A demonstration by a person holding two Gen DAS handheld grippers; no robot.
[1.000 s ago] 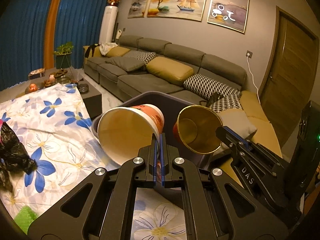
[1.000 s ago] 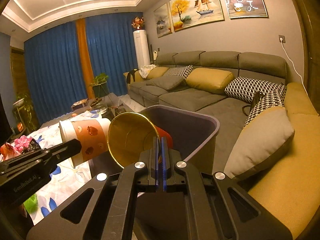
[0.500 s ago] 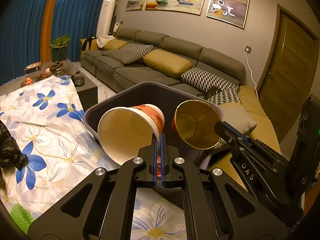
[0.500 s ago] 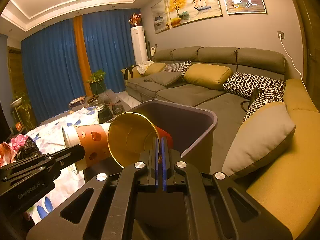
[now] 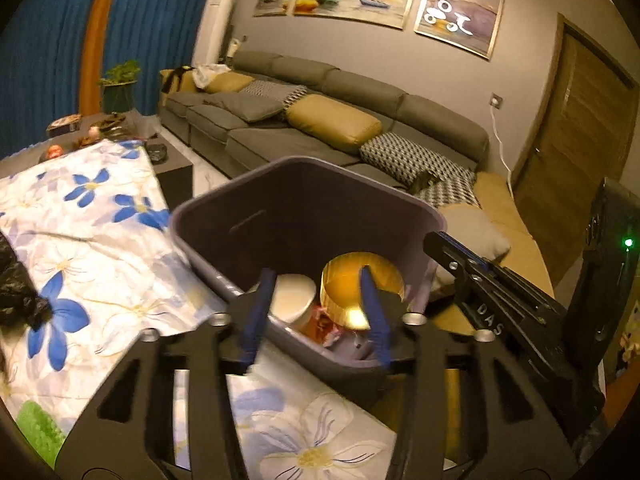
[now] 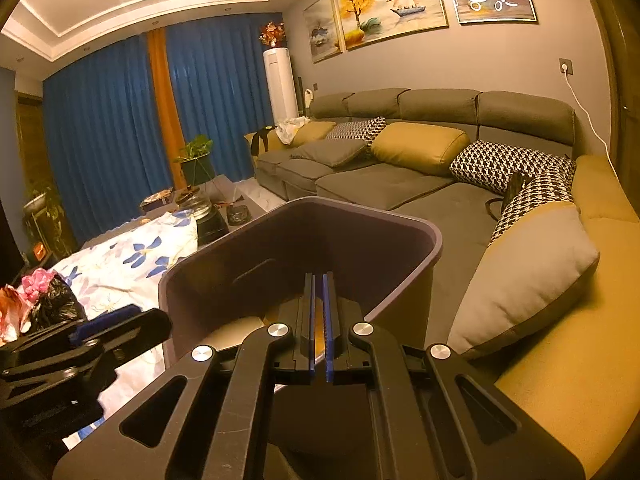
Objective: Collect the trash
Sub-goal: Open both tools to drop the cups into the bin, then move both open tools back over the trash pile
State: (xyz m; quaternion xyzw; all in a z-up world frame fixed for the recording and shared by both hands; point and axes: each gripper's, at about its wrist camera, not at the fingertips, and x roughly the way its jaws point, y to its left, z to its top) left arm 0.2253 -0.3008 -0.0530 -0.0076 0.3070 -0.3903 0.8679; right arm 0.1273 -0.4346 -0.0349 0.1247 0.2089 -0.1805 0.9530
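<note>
Lying in the purple bin (image 5: 240,216), both cups are down: the white-mouthed paper cup (image 5: 294,296) at the near-left of the floor, the gold-lined cup (image 5: 352,280) just right of it, some crumpled wrappers (image 5: 332,330) near them. The bin stands between the flowered cloth (image 5: 92,240) on its left and the grey-and-mustard sofa (image 5: 304,128) on its far right.

Left gripper (image 5: 316,312): jaws opening, blue pads apart over the near rim, nothing between them; the 2 cups show below the gap. Right gripper (image 6: 319,328): pads together with only a thin slit, nothing visibly clamped, tips over the bin's near edge.

Remaining trash, by my reading: black bag (image 5: 20,292) and pink scraps (image 6: 36,284) on the cloth at far left.

Risks: left fingers sit close above the near rim; pulling back low could hook the wall and tip the bin. Reaching left across the cloth may drag the fabric.
</note>
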